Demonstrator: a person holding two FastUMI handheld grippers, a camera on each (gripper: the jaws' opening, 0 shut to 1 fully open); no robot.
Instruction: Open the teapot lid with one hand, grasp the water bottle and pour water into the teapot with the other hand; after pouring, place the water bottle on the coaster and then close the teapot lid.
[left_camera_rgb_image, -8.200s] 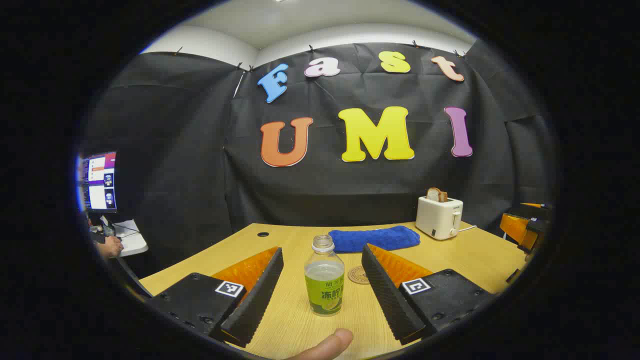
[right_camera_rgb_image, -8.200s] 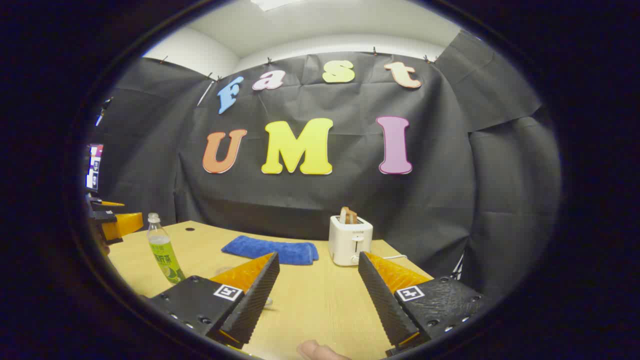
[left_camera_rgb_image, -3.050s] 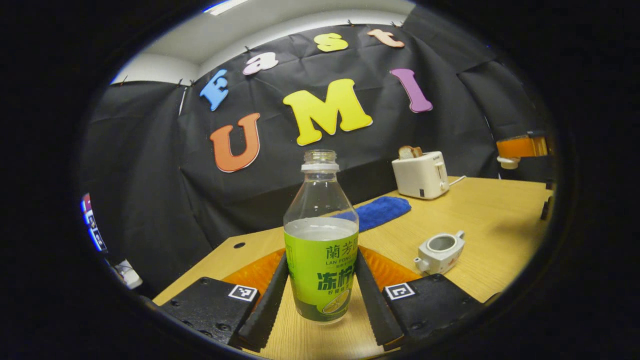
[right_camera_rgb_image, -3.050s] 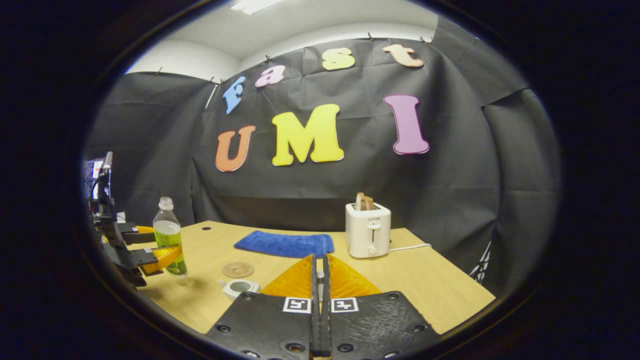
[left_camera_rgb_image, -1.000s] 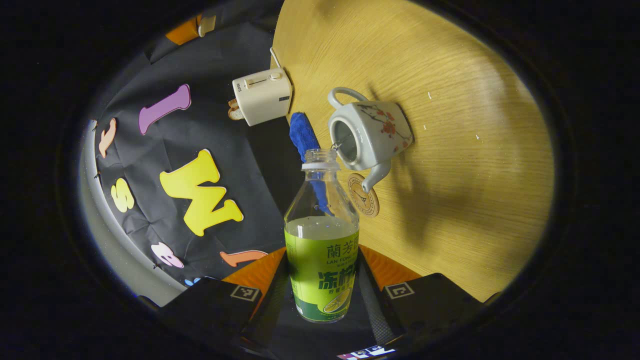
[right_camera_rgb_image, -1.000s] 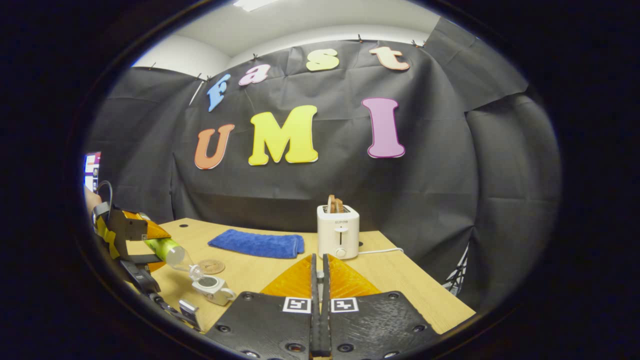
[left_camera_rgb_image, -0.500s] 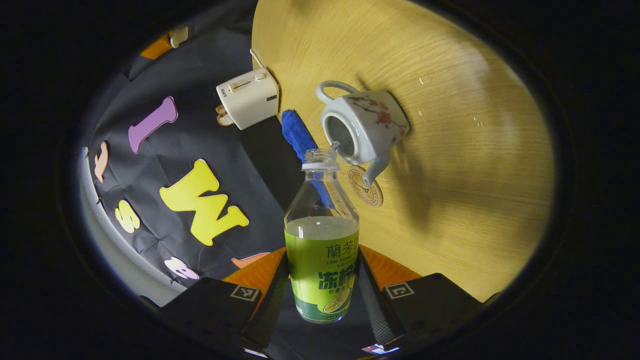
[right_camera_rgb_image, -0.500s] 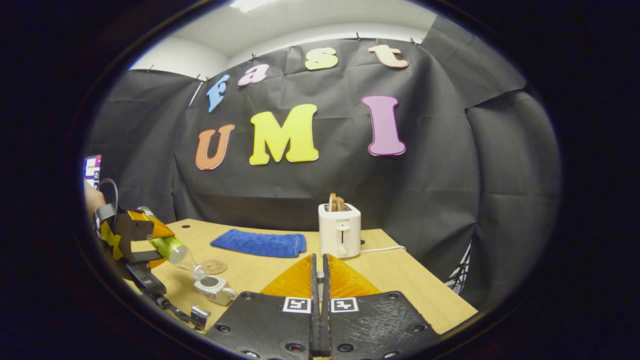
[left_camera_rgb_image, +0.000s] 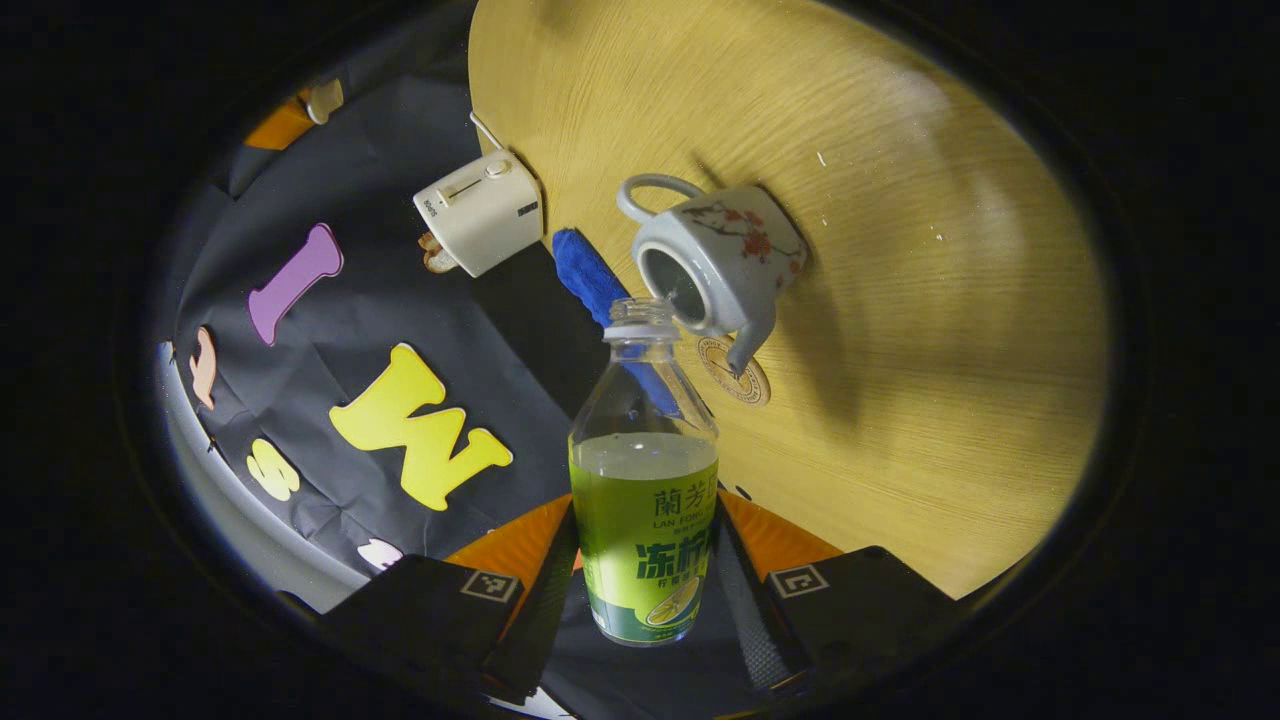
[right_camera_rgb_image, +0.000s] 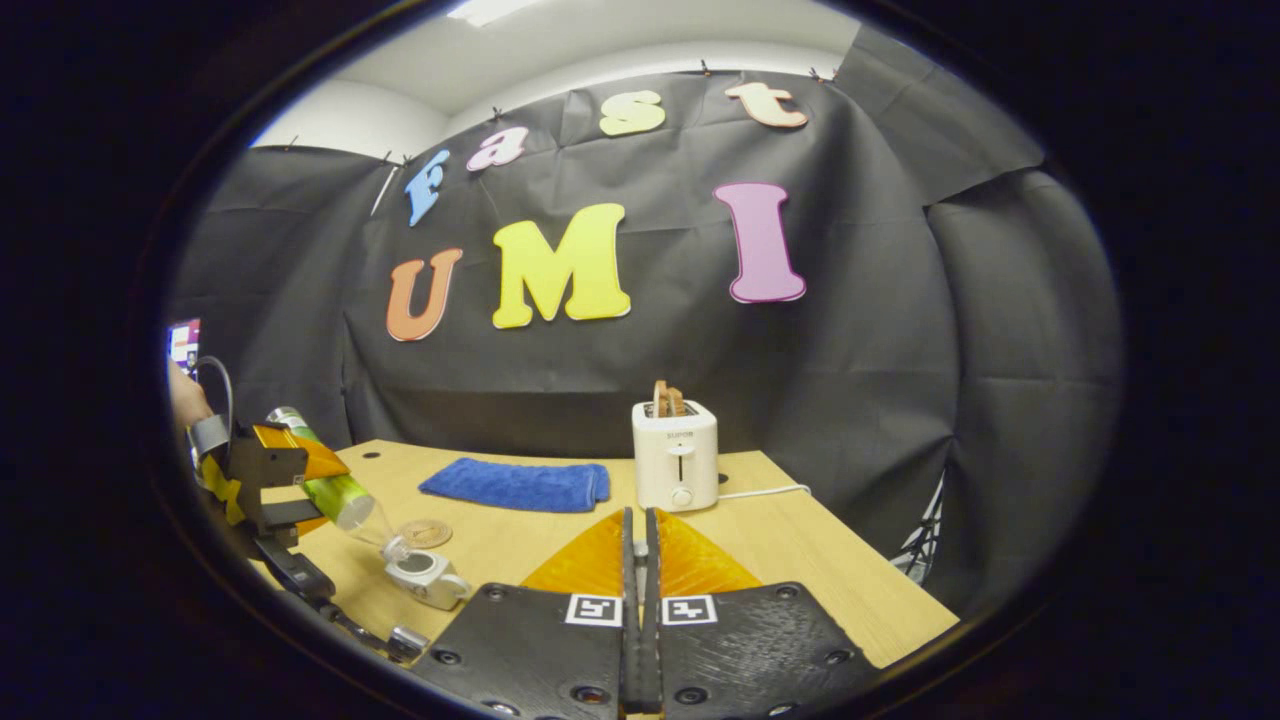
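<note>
The water bottle (left_camera_rgb_image: 643, 470), gripped between the left gripper (left_camera_rgb_image: 640, 590) jaws, should be kept tipped with its mouth over the open teapot (left_camera_rgb_image: 715, 262); the right gripper (right_camera_rgb_image: 640, 560) jaws are closed, their contents hidden.

Both grippers are chunky black textured blocks with visible screws, orange ribbed panels and little square black-and-white tags. The left gripper (right_camera_rgb_image: 262, 478) also has yellow strapping and a looping grey cable.

water bottle (left_camera_rgb_image: 643, 540): printed label | toaster (right_camera_rgb_image: 676, 455): small brand mark, seemingly too blurred to read
</note>
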